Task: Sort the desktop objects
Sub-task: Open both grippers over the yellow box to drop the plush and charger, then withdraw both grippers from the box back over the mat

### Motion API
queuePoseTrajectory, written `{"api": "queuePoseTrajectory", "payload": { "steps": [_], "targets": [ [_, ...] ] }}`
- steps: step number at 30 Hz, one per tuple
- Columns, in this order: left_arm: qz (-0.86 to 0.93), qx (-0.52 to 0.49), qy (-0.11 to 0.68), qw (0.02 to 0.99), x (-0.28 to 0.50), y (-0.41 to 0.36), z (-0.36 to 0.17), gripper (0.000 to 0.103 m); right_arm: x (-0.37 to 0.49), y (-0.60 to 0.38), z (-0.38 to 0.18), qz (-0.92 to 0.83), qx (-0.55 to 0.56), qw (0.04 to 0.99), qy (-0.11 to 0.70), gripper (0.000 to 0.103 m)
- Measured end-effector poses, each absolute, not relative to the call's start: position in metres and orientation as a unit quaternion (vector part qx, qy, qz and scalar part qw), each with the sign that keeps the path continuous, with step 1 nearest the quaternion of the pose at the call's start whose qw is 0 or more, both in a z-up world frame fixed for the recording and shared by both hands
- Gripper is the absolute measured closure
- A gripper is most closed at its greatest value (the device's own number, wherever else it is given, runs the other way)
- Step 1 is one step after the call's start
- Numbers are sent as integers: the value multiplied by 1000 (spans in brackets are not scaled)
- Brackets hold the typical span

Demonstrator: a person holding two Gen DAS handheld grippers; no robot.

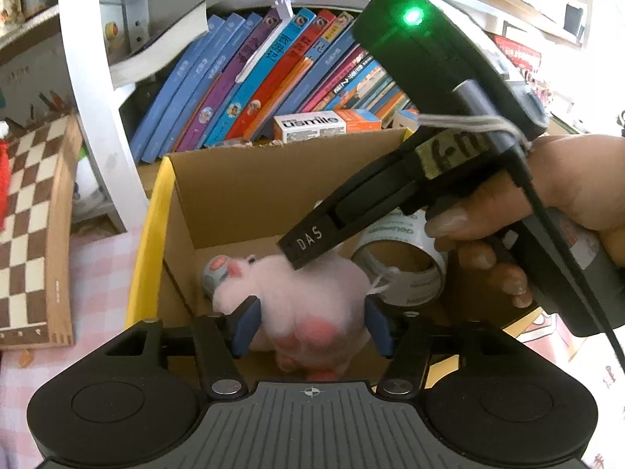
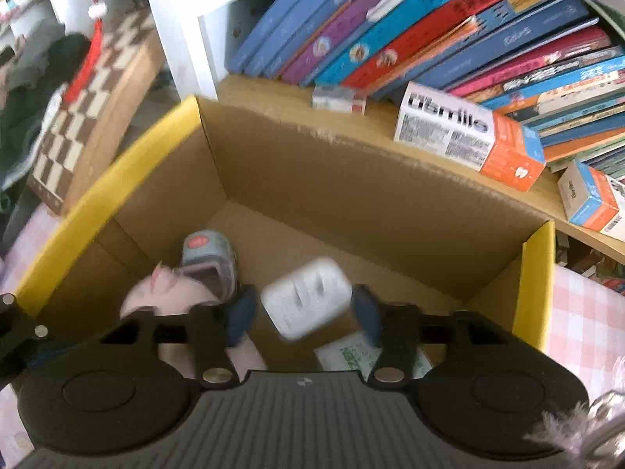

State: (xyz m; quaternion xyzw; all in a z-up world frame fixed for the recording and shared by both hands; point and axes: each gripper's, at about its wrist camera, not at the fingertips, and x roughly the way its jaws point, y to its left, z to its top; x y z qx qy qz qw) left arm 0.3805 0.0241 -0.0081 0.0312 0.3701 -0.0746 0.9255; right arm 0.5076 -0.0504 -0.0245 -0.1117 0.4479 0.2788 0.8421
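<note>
Left wrist view: the crowding is the main risk. The right gripper (image 1: 300,250) reaches across the cardboard box (image 1: 234,195) directly above the pink plush pig (image 1: 297,305), so a lift or a push by either tool could knock the two together or jam the pig against the tape roll (image 1: 398,269) lying just beside it on the box floor. The left gripper (image 1: 310,326) has its fingers spread wide, one blue pad on each flank of the pig; whether the pads actually touch the fur I cannot tell (the plush bulges right to them). It looks more like a release than a squeeze. A small grey gadget with a red button (image 1: 215,269) sits by the pig's snout.

Right wrist view: the white charger plug (image 2: 306,299) sits between the right gripper's pads, above the box floor, and the frame is motion-blurred. The jaws stand apart, with a gap showing on both sides of the plug, so it seems unheld, probably dropping. It could bounce off the pig or land on the green-printed packet (image 2: 351,351) below (harmless, but untidy). The cardboard box is where everything belongs, with the bookshelf (image 2: 429,39) behind it.
</note>
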Motion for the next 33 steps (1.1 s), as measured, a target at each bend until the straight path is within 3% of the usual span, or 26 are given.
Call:
{"api": "queuePoseTrajectory", "payload": {
  "steps": [1, 4, 13, 33],
  "targets": [
    [-70, 36, 367, 927, 379, 24, -7, 26, 505, -51, -20, 280, -112, 845, 442, 25],
    [-69, 43, 357, 931, 374, 23, -2, 20, 498, -54, -7, 285, -112, 853, 423, 23],
    [-67, 50, 308, 948, 348, 22, 25, 13, 469, -73, 24, 279, -96, 876, 382, 20],
    [-62, 59, 229, 970, 235, 43, 73, 9, 336, -140, 70, 233, -71, 923, 299, 16]
  ]
}}
